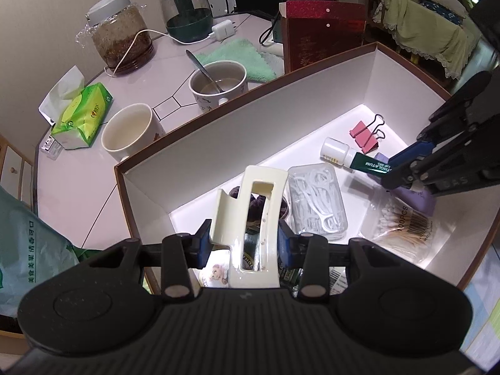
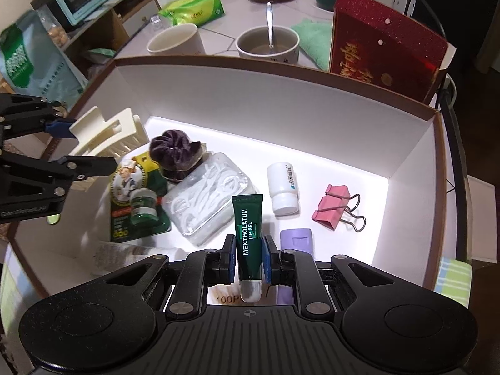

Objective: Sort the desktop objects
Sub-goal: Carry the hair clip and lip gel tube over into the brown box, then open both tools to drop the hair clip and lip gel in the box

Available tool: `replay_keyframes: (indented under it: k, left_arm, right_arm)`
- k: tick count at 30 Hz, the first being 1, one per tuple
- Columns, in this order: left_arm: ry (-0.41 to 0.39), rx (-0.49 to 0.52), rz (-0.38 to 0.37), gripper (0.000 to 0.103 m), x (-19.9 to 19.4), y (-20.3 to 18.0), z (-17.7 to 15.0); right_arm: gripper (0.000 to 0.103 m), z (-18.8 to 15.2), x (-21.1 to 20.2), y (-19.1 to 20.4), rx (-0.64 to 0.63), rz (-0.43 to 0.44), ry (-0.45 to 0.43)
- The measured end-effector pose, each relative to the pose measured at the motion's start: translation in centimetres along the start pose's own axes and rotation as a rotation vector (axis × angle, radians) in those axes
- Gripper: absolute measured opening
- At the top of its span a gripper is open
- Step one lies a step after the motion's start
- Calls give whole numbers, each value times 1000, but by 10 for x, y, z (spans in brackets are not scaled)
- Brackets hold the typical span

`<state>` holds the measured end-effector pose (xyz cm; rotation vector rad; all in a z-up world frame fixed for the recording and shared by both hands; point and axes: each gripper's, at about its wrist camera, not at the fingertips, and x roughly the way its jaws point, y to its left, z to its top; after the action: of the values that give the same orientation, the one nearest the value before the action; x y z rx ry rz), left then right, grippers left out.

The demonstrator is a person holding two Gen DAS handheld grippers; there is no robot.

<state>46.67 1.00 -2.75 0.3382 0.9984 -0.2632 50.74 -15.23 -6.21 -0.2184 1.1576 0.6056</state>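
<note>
My left gripper (image 1: 243,241) is shut on a cream hair claw clip (image 1: 250,218), held over the near left end of the white-lined box (image 1: 250,118). My right gripper (image 2: 248,257) is shut on a green Mentholatum lip gel tube (image 2: 248,231), cap toward the camera, above the box floor. Both holds show from the other side too: the claw clip (image 2: 106,134) and the lip gel tube (image 1: 372,165). On the box floor lie a floss pick case (image 2: 209,197), a dark scrunchie (image 2: 175,153), a white bottle (image 2: 282,187), pink binder clips (image 2: 334,207), a purple item (image 2: 295,239) and a balm card (image 2: 134,200).
A cotton swab bag (image 1: 403,225) lies at the box's near right. Behind the box stand two mugs (image 1: 131,131) (image 1: 218,84), one with a spoon, a red box (image 1: 322,34), a green cloth (image 1: 237,56), a tissue pack (image 1: 81,115) and jars (image 1: 122,37).
</note>
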Motion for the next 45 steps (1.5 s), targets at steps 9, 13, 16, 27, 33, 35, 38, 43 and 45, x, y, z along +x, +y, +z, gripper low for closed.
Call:
replay_keyframes:
  k: [9,13,16,27,33,35,38,43,45]
  left_arm:
    - [9,-27,-1,37,11,7,-2]
    - [12,-36,7,37,14,11,-2]
    - [10,-38,15,37,16,12,-2]
    - [46,-64,104,44,37,16,8]
    - [44,-121,134,65,36,18,8]
    - [47,-126,133,66,34,17,7]
    - [51,-126,131,67,30,15,4]
    - [42,-131,118,69,18,11,0]
    - [33,-128,112,69,12,8,-2]
  right_arm:
    - [74,3,16,-1,-30,-10,-30]
    - [74,0,7,-4,-27,-5,-55]
    - [74,-1,0,-8,-13,11,-65]
    - [74,-2,-17,-13,5,43,-95]
    - [74,-4,-20,-13,8,65,-89]
    - [74,-5,-20,-12,8,66,-80]
    - [74,-6,-20,-11,8,63,-70]
    - [74,-10,-22,-9,10,47,-65]
    - [74,-11,-23,-8,13,37,-67]
